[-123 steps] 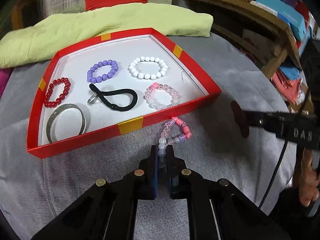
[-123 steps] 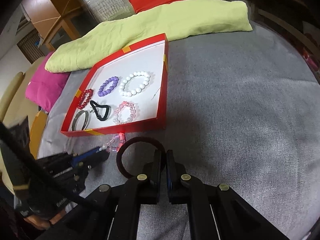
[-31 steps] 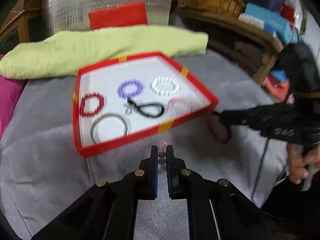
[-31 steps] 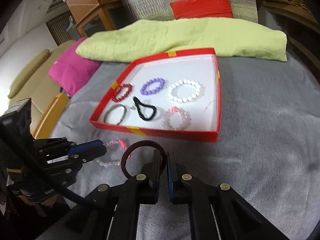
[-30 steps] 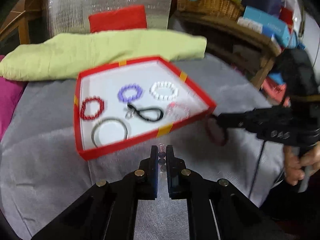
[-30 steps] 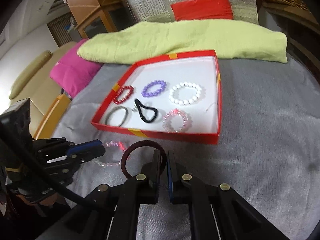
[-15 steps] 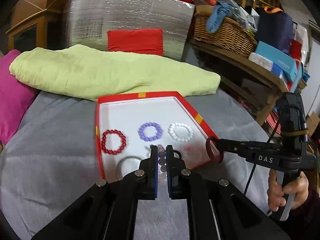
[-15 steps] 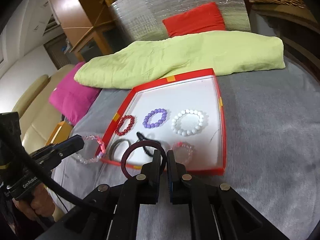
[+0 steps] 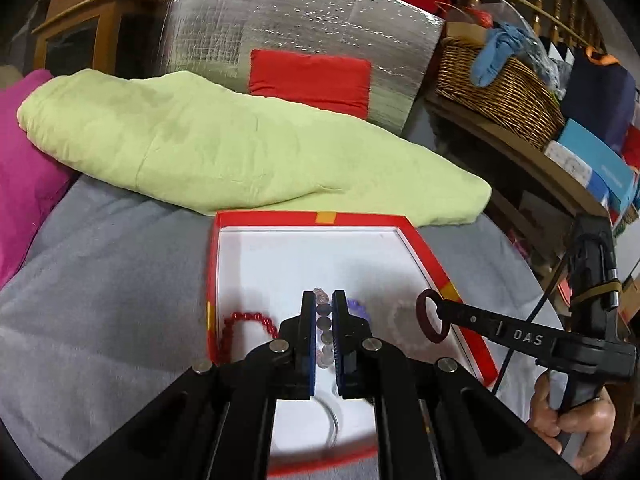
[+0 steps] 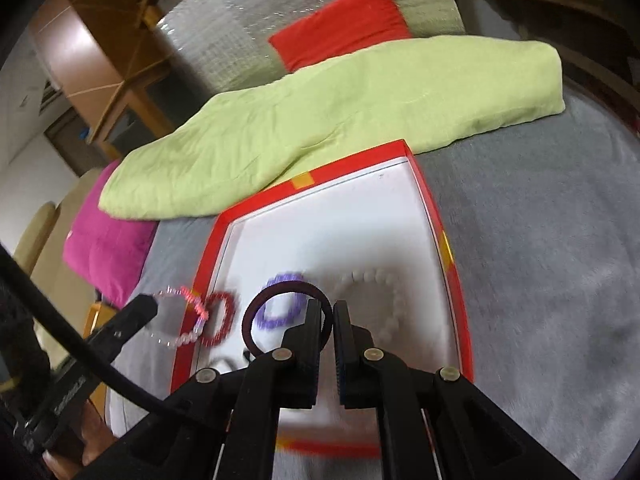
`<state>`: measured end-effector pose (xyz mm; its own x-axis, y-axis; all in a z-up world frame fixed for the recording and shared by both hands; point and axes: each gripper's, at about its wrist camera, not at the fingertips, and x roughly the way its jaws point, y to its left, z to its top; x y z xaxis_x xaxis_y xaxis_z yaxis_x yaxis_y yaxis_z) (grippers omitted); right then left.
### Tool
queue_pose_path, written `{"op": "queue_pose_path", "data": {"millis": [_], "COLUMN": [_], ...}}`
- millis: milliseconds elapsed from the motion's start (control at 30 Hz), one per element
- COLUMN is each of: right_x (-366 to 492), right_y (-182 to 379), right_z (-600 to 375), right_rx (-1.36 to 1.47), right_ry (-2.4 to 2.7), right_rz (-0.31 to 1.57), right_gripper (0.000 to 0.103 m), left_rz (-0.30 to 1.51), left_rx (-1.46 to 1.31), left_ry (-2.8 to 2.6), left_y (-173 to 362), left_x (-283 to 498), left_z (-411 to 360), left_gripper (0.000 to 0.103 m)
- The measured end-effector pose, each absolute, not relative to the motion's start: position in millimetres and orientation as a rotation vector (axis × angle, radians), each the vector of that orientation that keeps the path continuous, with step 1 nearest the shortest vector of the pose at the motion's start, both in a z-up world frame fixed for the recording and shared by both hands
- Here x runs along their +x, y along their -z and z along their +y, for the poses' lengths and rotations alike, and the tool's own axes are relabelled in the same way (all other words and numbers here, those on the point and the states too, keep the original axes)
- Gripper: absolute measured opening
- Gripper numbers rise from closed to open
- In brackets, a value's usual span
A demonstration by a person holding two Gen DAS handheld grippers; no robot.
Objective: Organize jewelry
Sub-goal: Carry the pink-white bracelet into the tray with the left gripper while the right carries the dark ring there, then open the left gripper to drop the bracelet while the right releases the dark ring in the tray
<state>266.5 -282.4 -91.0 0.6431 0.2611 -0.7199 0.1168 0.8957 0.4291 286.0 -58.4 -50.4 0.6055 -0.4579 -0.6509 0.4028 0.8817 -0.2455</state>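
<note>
Over red tray [image 9: 424,256] | left claw [image 9: 323,322] pinching pink bead bracelet [image 10: 182,314] | right claw [image 10: 327,324] pinching maroon ring [image 10: 280,312]

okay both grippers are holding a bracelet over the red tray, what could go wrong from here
1. The far half of the tray is bare, but the bracelets hang over the red beads and purple beads; released here, they could land on them and tangle.
2. The left gripper and right gripper hold the beaded bracelet and dark ring close together; they might bump.
</note>
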Motion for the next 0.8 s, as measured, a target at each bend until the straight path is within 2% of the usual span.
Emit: {"op": "queue_pose_path", "data": {"millis": [367, 733, 800], "right_x": [326, 350, 350], "right_y": [108, 129, 130], "right_z": [-289, -296, -294], "right_rx": [0.514, 0.581, 0.59], "right_ry": [0.021, 0.019, 0.014], "right_rz": [0.939, 0.966, 0.966], "right_gripper": [0.007, 0.007, 0.01], "left_rz": [0.844, 0.903, 0.909], "left_rx": [-0.089, -0.083, -0.073], "left_ry": [0.512, 0.498, 0.495], "left_y": [71, 92, 94], "left_x": [341, 358, 358], "left_z": [-77, -88, -91], "left_gripper": [0.008, 0.008, 0.008]}}
